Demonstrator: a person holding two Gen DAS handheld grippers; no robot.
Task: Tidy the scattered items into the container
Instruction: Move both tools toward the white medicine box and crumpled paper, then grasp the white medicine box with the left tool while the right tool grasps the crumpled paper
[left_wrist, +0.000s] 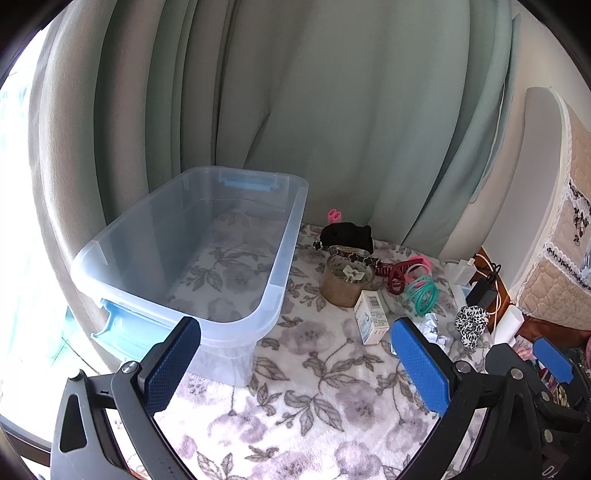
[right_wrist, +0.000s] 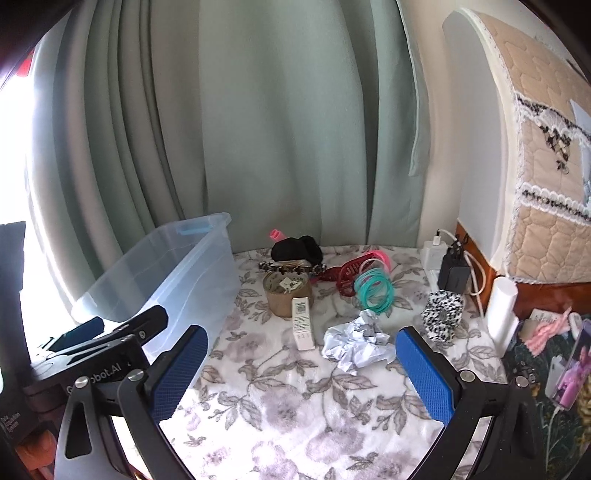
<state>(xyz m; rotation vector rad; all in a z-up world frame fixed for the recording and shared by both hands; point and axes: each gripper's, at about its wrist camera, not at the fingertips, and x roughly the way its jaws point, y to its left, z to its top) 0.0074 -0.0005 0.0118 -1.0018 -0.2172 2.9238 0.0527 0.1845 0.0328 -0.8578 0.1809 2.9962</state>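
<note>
Clear plastic forms the storage bin (left_wrist: 192, 258) we see at the left, sitting on a floral cloth (left_wrist: 314, 398) with nothing inside it and blue handles at both ends. Our left gripper (left_wrist: 295, 369) hovers just in front of the bin's near corner, its blue pads spread wide with nothing between them. Right of the bin the scattered things lie in a cluster: a roll of brown tape (right_wrist: 288, 295) with a small white box (right_wrist: 303, 325) leaning against its front, a black cloth bundle (right_wrist: 295, 248) and a beaded hair band (right_wrist: 291, 266) behind it. Next comes a dark red hair claw (right_wrist: 345, 278), teal hair ties (right_wrist: 373, 291), and a wad of crumpled paper (right_wrist: 354, 343). Our right gripper (right_wrist: 301, 373) is also spread wide and empty, hovering near the paper. Farther right lie a leopard-print scrunchie (right_wrist: 441, 314), chargers (right_wrist: 452, 269) and a white cylinder (right_wrist: 500, 314).
</note>
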